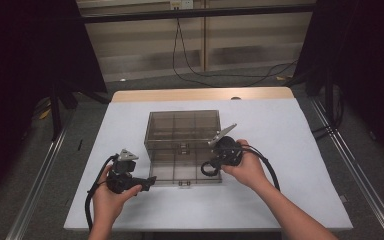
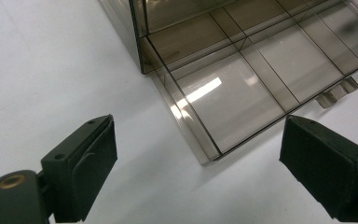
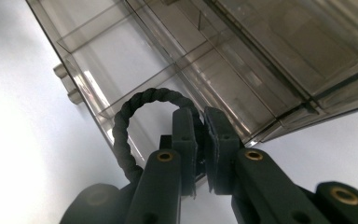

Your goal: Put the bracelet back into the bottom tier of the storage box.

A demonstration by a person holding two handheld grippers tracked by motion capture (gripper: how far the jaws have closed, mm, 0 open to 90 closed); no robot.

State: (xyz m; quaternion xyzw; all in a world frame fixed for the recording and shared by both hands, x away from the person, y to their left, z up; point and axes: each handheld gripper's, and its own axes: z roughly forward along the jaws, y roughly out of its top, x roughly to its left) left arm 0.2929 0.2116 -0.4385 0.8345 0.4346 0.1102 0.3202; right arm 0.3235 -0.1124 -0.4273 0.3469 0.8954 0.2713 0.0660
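Held low over the white table (image 1: pixel 290 150), both hands, forearms coming in from six o'clock in the high view. Left hand (image 1: pixel 111 197) wrapped under its tool near seven o'clock, wrist bent, left gripper (image 1: pixel 147 182) aimed level toward three o'clock at the box's near left corner. Seen along the left gripper (image 2: pixel 198 163) in its own view: jaws spread wide, nothing between the pads, bare table beneath, the corner of the clear compartment box (image 2: pixel 223 88) just beyond at twelve o'clock, apart from both pads. Right hand (image 1: pixel 250 170) raised a little higher at about five o'clock from the box's centre, palm cupping the tool, grey plate tilted up toward one o'clock, right gripper (image 1: pixel 211 167) pointed down and toward nine o'clock over the box's near right part. Seen along the right gripper (image 3: pixel 199 140) in its own view: jaws nearly together, pinched on a black twisted ring (image 3: pixel 121 135), its loop standing out toward eleven o'clock above the open tray. Clear compartment box (image 1: pixel 182 145) sat mid-table, lid standing up at the twelve o'clock side, latches at six o'clock. Ring kept above the near right compartment; touching the box or not, could not tell.
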